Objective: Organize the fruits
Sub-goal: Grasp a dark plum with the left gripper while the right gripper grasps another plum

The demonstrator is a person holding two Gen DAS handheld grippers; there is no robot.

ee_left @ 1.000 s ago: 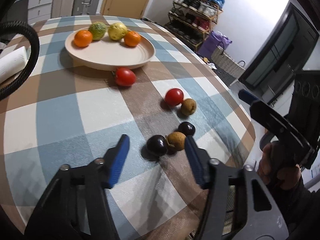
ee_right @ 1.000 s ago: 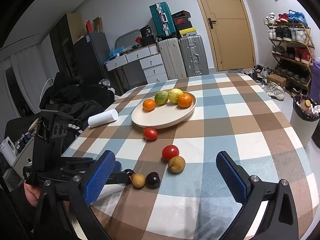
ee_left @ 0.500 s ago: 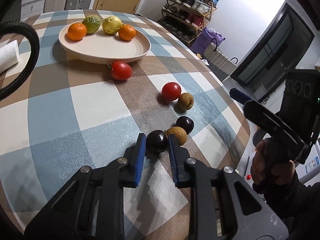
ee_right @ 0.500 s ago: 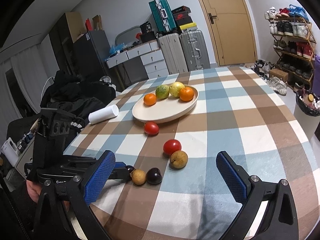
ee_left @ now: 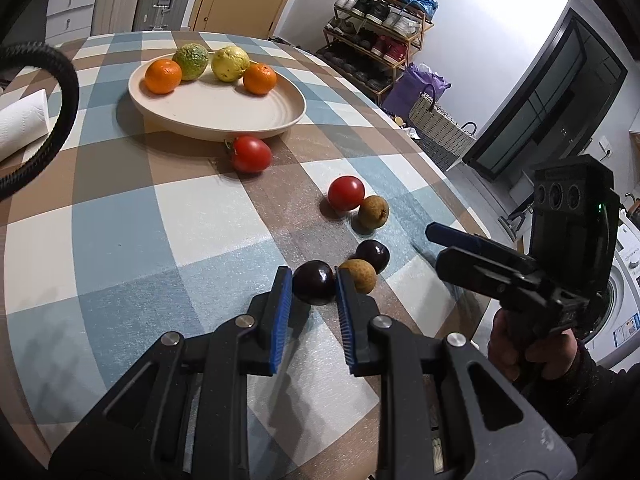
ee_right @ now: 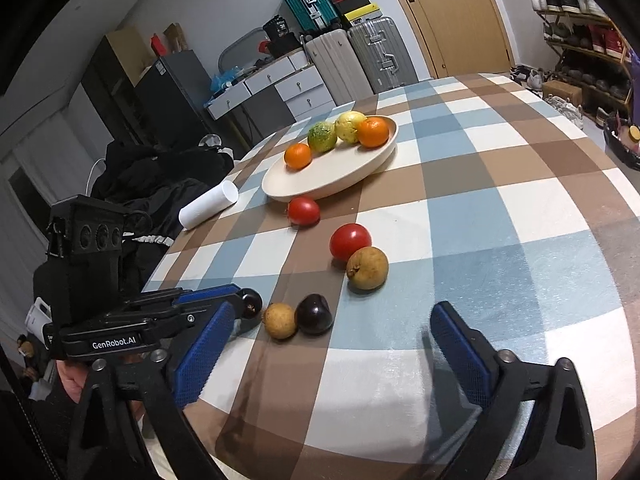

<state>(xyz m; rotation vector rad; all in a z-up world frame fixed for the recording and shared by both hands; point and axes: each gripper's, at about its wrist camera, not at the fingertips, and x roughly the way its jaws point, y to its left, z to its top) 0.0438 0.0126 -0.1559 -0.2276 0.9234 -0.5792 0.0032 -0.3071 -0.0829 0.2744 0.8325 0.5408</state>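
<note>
The left tool has its blue pads closed against a dark plum resting on the checked table. Just beside it lie a brown longan and a second plum. The right tool hovers wide open, holding nothing. Farther off sit two tomatoes and a small pear, then a cream plate carrying two oranges and two guavas.

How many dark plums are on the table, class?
2. One dark plum sits between the left tongs; the other plum lies just beyond, beside a small brown fruit. None seems hidden.
</note>
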